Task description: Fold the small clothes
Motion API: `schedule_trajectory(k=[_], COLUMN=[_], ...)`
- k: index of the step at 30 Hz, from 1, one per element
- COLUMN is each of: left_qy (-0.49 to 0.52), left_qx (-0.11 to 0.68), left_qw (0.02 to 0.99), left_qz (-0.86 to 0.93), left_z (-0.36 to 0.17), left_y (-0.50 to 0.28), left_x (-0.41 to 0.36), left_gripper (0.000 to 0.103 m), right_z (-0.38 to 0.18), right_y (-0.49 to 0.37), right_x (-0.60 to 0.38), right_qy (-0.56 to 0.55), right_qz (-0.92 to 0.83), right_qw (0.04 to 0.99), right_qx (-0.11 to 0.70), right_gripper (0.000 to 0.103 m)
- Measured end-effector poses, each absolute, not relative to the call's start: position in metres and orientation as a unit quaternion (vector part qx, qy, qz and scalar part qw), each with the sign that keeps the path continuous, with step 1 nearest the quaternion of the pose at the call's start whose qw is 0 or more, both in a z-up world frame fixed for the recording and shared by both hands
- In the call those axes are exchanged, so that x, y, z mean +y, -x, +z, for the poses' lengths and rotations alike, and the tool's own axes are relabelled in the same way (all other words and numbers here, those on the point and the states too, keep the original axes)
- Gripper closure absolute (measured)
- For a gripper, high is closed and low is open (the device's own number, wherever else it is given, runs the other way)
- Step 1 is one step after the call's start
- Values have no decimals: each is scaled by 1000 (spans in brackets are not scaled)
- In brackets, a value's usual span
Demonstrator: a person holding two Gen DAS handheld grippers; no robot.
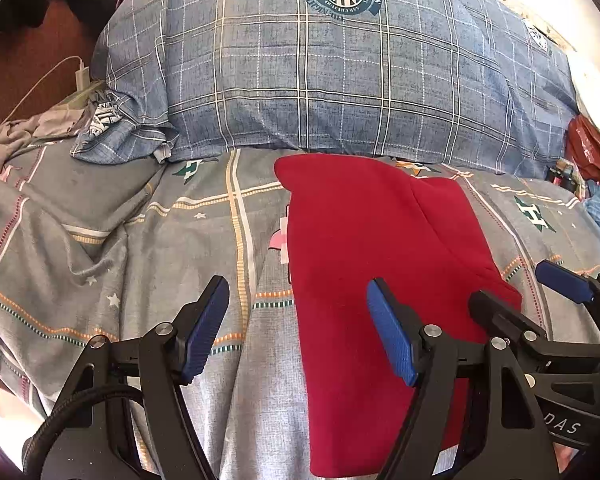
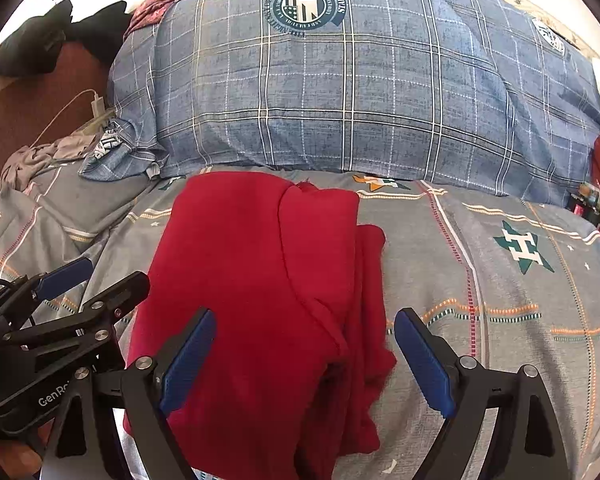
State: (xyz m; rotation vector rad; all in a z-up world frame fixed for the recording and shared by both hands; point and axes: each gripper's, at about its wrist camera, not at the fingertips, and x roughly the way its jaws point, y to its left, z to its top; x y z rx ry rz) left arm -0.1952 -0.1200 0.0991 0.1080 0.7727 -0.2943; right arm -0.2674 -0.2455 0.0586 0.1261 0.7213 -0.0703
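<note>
A red garment (image 1: 364,248) lies folded in a long strip on the grey patterned bedsheet (image 1: 140,240); it also shows in the right wrist view (image 2: 252,280), with layered folds along its right side. My left gripper (image 1: 298,328) is open and empty, hovering over the garment's left edge near its near end. My right gripper (image 2: 302,360) is open and empty, straddling the garment's near right part. The right gripper appears at the right of the left wrist view (image 1: 512,292); the left gripper appears at the left of the right wrist view (image 2: 100,276).
A large blue plaid pillow (image 1: 340,80) lies across the back of the bed. Crumpled grey cloth (image 1: 16,136) and a white charger with cable (image 1: 80,76) lie at far left. Red and mixed items (image 1: 588,148) sit at far right.
</note>
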Motion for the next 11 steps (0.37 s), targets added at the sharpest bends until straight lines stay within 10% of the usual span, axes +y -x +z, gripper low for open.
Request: schedule_trajectory(k=[11], left_qy=[-43], left_qx=[379], left_qw=[913], left_qz=[-144], left_z=[98], left_y=[190], left_x=[-113], left_gripper=[31], right_z=[58], right_y=[264], right_x=[-244], right_qy=[-58], right_qz=[-28], right_qw=[933], right_qx=[355], right_gripper=[14])
